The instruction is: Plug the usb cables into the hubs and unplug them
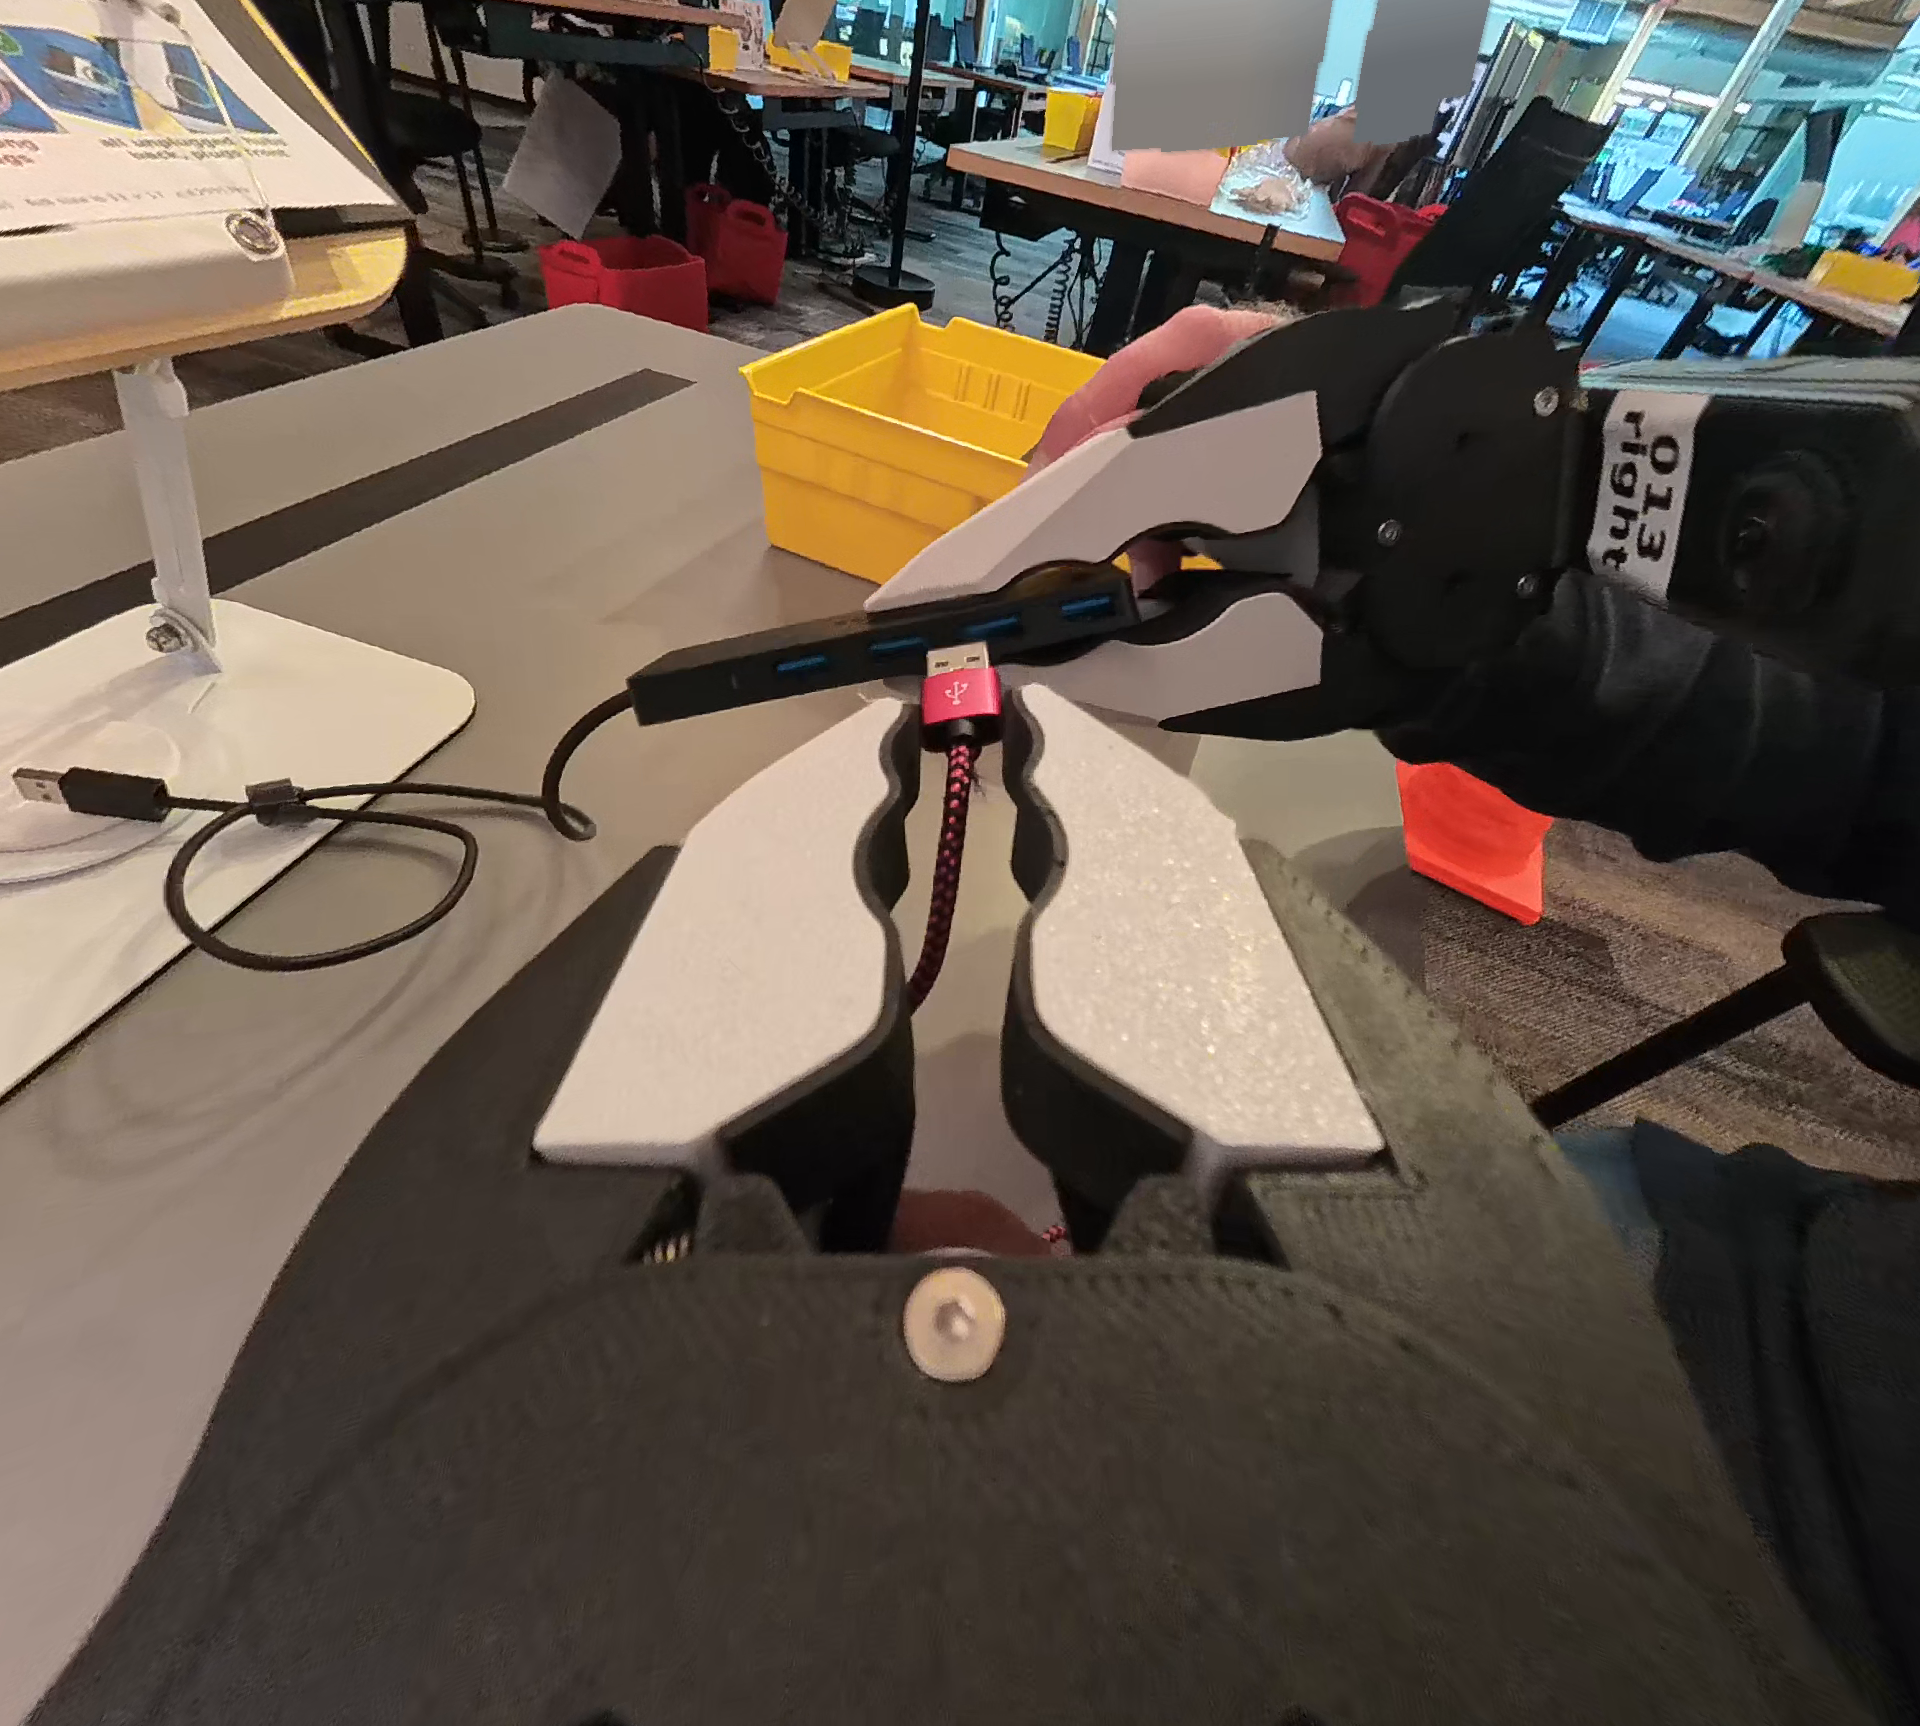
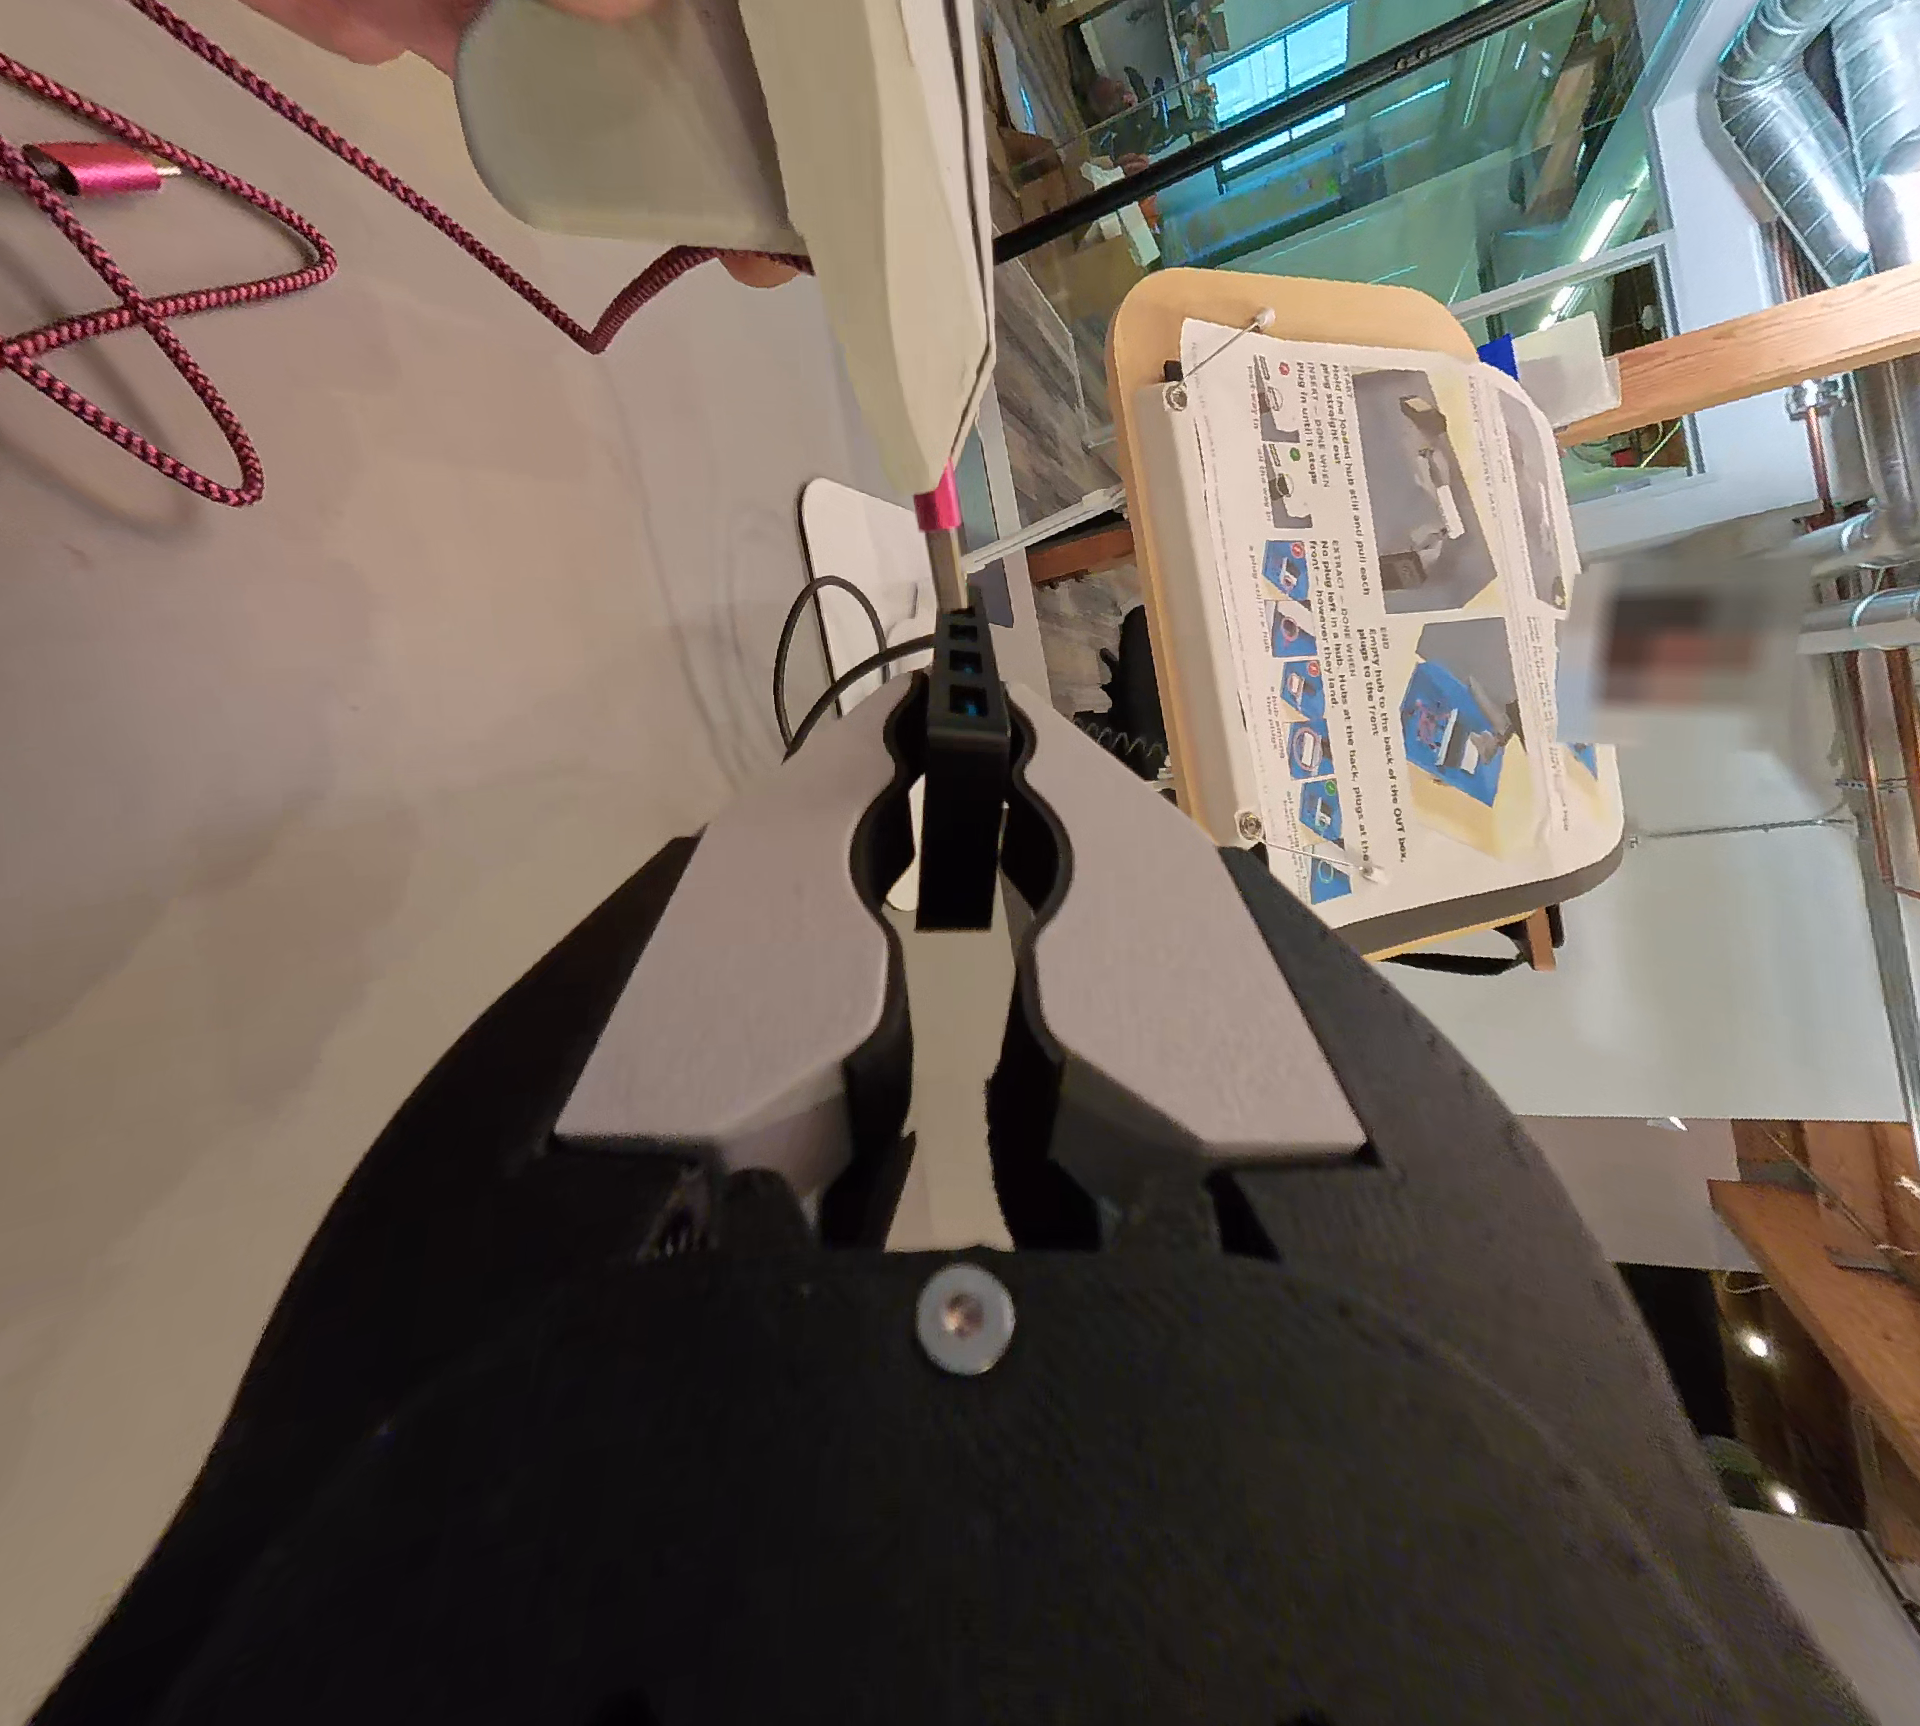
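Here, the moment of alignment, plug tip at port mouth.

Left hand-held gripper [image 1: 958,720]: fingers drawn narrow on the pink metal shell of the USB plug [image 1: 958,697], pinching it at the sides; the bare silver tip projects forward.

Right hand-held gripper [image 2: 961,731]: clamped across one end of the black hub [image 1: 883,653], holding it raised above the counter [image 1: 436,1001] with the blue ports facing the plug.

Position of plug: silver tip touching or just entering one of the middle ports; whether it is seated cannot be told, and most of the tip shows bare in the right wrist view.

Braided cable [image 1: 951,855]: pink and black, limp; it trails back between the left fingers and loops loosely on the counter, its far connector [image 2: 99,170] lying free.

Hub lead [image 1: 312,855]: thin black cord, coiled slack on the counter, plug end loose beside the white stand base [image 1: 312,710].

Handling, as judged: both parts light and rigid; the smooth metal shell may slip or twist under push, so hold at the shell, never the soft cable. The hub, gripped at one end, could lever downward when pressed.

Background: yellow bin [image 1: 904,429].
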Tool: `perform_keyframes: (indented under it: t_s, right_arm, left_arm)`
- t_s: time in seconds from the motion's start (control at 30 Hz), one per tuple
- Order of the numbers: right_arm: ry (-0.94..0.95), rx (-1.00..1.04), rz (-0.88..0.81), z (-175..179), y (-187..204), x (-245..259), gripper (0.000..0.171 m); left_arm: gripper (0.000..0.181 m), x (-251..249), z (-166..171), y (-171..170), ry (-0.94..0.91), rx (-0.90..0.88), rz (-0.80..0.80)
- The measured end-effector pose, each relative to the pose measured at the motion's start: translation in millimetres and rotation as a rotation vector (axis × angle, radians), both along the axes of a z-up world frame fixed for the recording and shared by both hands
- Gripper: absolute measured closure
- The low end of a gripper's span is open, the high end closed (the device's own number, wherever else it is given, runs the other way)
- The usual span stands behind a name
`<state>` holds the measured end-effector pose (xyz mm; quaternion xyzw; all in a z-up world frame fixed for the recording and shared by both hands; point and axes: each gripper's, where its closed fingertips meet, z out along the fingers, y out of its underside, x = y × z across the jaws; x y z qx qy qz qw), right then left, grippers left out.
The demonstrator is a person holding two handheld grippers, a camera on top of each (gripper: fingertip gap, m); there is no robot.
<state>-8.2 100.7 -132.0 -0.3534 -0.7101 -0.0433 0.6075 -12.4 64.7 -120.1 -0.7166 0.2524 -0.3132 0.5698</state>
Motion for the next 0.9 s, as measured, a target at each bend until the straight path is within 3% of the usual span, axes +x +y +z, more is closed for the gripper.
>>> perform_keyframes:
  t_s: [0.9]
  right_arm:
    - [-0.117, 0.157, -0.013, -9.9, -4.5, -1.6, 0.163]
  left_arm:
    - [0.167, 11.7, -10.4, -0.6, 0.061, -0.048, -0.016]
